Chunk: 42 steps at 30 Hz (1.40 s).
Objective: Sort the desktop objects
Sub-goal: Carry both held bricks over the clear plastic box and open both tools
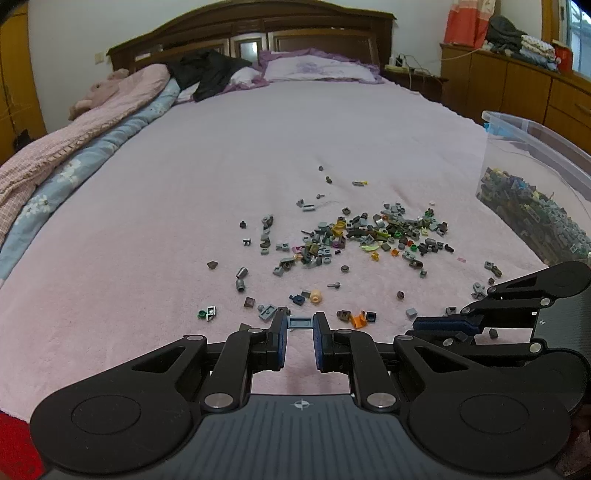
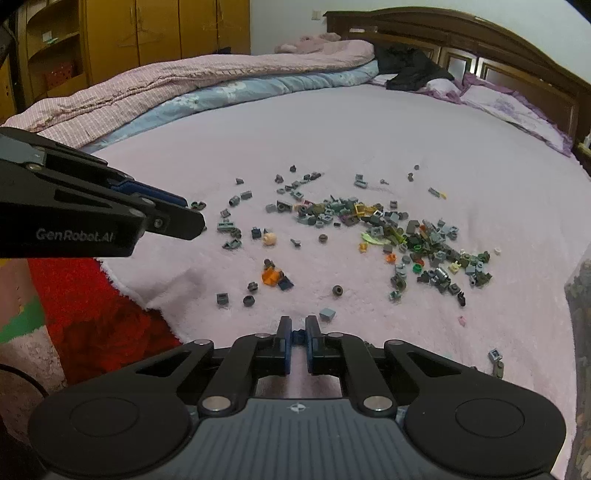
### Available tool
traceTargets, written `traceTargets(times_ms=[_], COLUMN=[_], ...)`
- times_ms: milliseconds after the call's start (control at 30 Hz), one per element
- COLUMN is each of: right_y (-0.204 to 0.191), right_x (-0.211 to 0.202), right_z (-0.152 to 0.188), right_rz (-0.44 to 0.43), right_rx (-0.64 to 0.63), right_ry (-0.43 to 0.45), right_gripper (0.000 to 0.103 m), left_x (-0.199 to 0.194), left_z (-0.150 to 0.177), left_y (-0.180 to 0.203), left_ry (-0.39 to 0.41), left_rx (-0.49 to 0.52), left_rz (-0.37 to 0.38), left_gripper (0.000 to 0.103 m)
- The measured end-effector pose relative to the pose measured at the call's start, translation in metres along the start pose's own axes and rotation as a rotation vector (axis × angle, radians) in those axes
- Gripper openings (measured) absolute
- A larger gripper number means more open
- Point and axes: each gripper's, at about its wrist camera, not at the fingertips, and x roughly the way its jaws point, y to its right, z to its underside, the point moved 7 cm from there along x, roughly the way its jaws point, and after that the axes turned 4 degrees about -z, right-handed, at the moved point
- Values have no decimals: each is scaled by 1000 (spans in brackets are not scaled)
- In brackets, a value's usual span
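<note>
1. Nearest in the left wrist view, the left gripper [image 1: 300,323] sits low over the pink bed cover [image 1: 184,206], its fingers narrowly parted with a flat grey-blue plate [image 1: 299,322] lying between the tips; whether the pads touch it I cannot tell.
2. In the right wrist view, the right gripper [image 2: 298,328] has its fingers drawn close on a small dark blue piece [image 2: 297,335] at the near edge of the bed.
3. Only the left wrist view shows the right gripper [image 1: 448,324] side on, at the right, lying nearly flat on the cover.
4. Only the right wrist view shows the left gripper [image 2: 192,206] from the side, at the left, beside a red blanket [image 2: 92,317] that hangs off the near edge.
5. Just past the fingers lie loose bits: an orange piece [image 1: 357,320] and a tan round piece [image 1: 316,296].
6. Further out, the main scatter of small bricks [image 1: 369,232] spreads across the middle of the bed.
7. The clear plastic bin [image 1: 535,192], partly filled with bricks, stands to the right of the scatter; it is plain only in the left wrist view.
8. Farthest off are the purple pillow [image 1: 317,70] and the wooden headboard [image 1: 258,29].
</note>
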Motion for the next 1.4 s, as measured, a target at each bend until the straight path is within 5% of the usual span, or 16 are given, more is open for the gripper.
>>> traceTargets(times_ms=[367,733,1100,1400], right_y=[13,55,121,185], right_x=[-41,-103,-187,-245], right_z=[-25,-35,-23,11], right_rz=[31,120,302,502], right_rx=[48,192,350,466], right_ry=[101,211,358,440], right_gripper=[8,8,8,8], left_x=[-13,-23,-30,-25], left_z=[-23,-81,-140,-165], left_y=[11,72,173,246], left_ry=[67,176,293,305], left_rx=[44,143,263,308], left_rz=[29,174,357,465], left_gripper=[16,17,17,17])
